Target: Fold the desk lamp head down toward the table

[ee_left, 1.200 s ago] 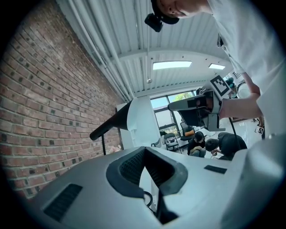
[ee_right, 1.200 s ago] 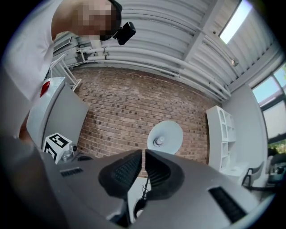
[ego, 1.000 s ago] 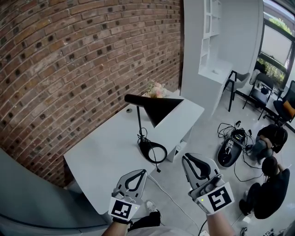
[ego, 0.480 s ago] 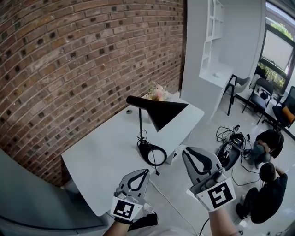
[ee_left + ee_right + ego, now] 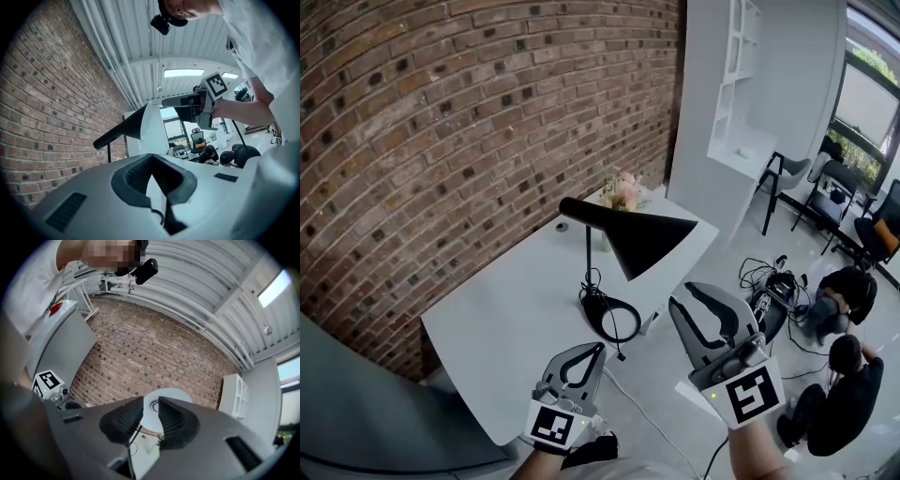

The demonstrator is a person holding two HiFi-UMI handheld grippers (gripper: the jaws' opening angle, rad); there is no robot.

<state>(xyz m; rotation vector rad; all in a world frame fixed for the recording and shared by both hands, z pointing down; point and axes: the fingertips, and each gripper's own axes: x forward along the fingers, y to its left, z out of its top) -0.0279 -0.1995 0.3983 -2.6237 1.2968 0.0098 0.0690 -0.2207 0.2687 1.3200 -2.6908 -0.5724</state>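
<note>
Lamp head (image 5: 647, 239) beyond left tongs (image 5: 597, 348), seemingly clenched, right tongs (image 5: 682, 298), just parting, empty

left tool (image 5: 592, 349): grey, black pads (image 5: 136, 176) | right tool (image 5: 684, 300): marker cube (image 5: 748, 394) | shirt (image 5: 253, 42): white

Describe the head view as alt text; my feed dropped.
A black desk lamp, head raised, stands on a white table by a brick wall. Both grippers hover short of it: left gripper shut, right gripper empty, its jaws just opening.
</note>
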